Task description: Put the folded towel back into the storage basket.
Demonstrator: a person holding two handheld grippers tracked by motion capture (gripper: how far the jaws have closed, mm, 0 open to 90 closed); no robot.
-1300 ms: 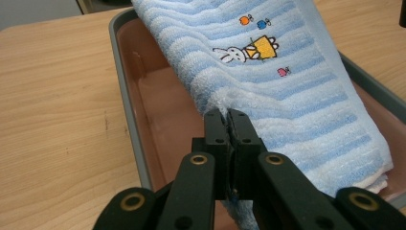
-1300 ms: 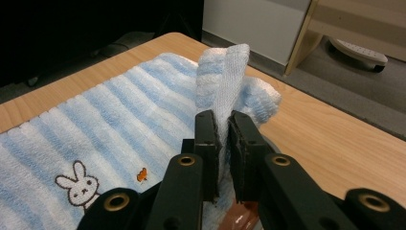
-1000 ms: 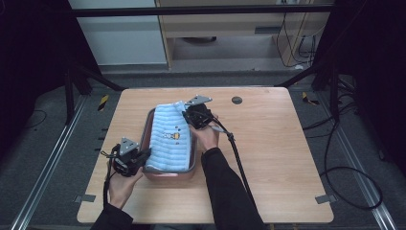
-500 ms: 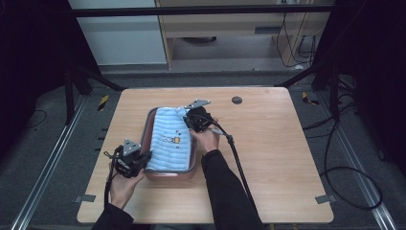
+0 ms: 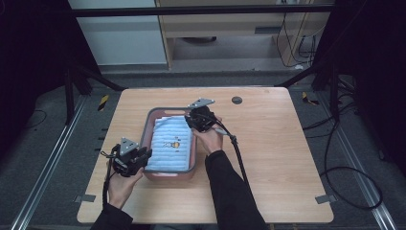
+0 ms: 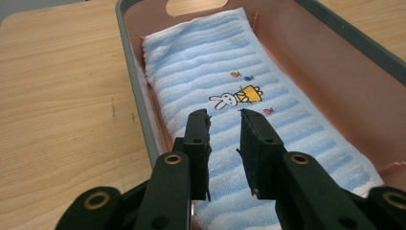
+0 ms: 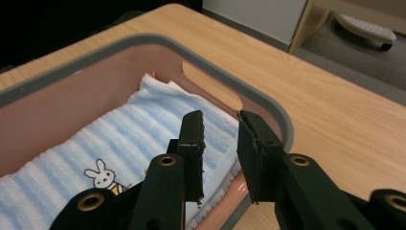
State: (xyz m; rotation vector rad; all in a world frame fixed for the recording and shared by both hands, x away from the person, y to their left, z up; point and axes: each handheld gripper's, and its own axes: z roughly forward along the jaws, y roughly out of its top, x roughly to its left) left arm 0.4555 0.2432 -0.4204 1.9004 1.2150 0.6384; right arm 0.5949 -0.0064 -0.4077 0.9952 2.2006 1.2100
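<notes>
My left tongs [image 5: 142, 155] sit nearest me, at about seven o'clock on the worktop [image 5: 287, 158], poised over the near end of the pink tray [image 5: 149, 125]; their jaws stand a little apart with nothing between them, hovering just above the folded blue striped towel [image 6: 249, 120] that lies flat along the tray's bottom, its little rabbit motif [image 6: 237, 97] facing up. I judge I keep them low there to tuck or smooth the near end if it lifts. Farther off, at around twelve o'clock from the tray's centre, my right tongs [image 5: 200, 120] hang over the far right corner, jaws likewise parted and empty, straddling the towel's edge beside the tray's handle cutout [image 7: 210, 86]. That hold, I think, lets me press the far edge down inside the rim. Beyond, a small dark disc [image 5: 236, 100] sits on the worktop.
</notes>
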